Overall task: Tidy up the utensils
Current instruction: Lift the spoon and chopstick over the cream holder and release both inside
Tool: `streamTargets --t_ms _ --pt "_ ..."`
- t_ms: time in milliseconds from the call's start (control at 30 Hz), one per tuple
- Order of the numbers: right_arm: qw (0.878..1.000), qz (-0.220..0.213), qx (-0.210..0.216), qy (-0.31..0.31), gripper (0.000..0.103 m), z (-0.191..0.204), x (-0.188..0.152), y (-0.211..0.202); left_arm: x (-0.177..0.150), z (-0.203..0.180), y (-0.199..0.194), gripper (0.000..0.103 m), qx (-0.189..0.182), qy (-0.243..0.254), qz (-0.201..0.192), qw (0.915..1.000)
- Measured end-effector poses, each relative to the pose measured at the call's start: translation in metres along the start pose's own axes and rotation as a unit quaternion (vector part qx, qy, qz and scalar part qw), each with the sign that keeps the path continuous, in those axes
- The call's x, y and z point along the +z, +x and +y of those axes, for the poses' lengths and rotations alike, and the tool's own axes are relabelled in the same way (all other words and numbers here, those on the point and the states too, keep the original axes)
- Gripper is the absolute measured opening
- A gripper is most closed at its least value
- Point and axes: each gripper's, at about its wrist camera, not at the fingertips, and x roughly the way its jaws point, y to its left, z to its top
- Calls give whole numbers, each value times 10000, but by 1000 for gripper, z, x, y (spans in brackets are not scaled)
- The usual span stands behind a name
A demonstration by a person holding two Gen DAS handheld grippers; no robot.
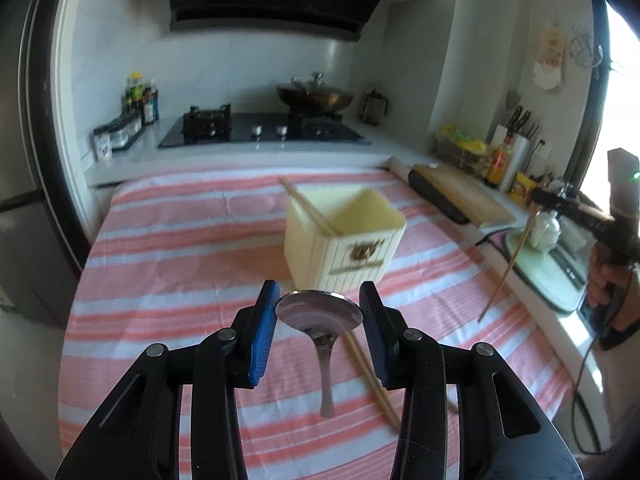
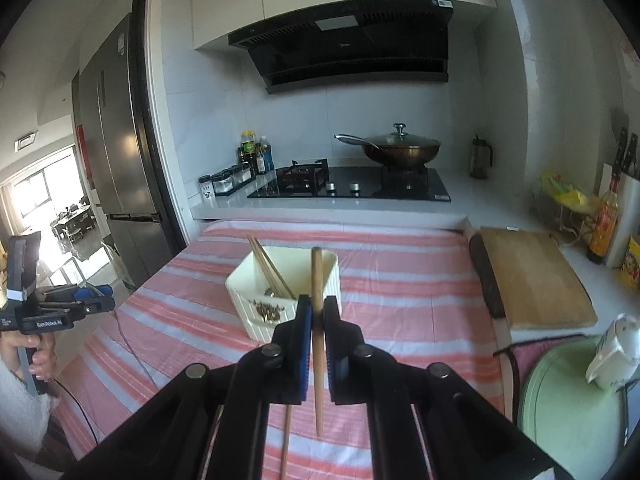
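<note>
Clamped upright in the right gripper (image 2: 318,320): one wooden chopstick (image 2: 317,344), near the cream holder (image 2: 256,300) on the striped cloth (image 2: 400,280). Between the spread jaws of the left gripper (image 1: 319,312), a steel spoon (image 1: 320,316), whether pinched or free unclear. Probably light, stiff and slippery, best pinched mid-shaft.

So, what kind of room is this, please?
A home kitchen, most likely: a gas stove with a lidded wok under a range hood, and a fridge at the left.
</note>
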Motion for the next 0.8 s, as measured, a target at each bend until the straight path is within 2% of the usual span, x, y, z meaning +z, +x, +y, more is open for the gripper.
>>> streamTargets --t_ms 167,267,400,533,633,800 --pt "9999 -24 11 -108 6 -5 28 11 48 -7 -14 42 -271 -4 -348 9990" --pt "9998 -201 18 -69 6 -8 53 17 89 -15 -14 42 -191 60 -756 9969" --pt "9973 -724 139 5 6 -5 97 24 129 -23 -1 42 -154 22 -1265 9919" --pt "9894 -1421 257 -180 6 12 127 37 152 -34 31 42 245 151 -1637 9861" --pt "9849 -1646 254 -472 6 29 131 63 154 -33 68 42 291 115 -1483 9884" --pt "9932 -860 264 -744 6 43 115 140 142 -17 135 42 396 -93 -643 9971"
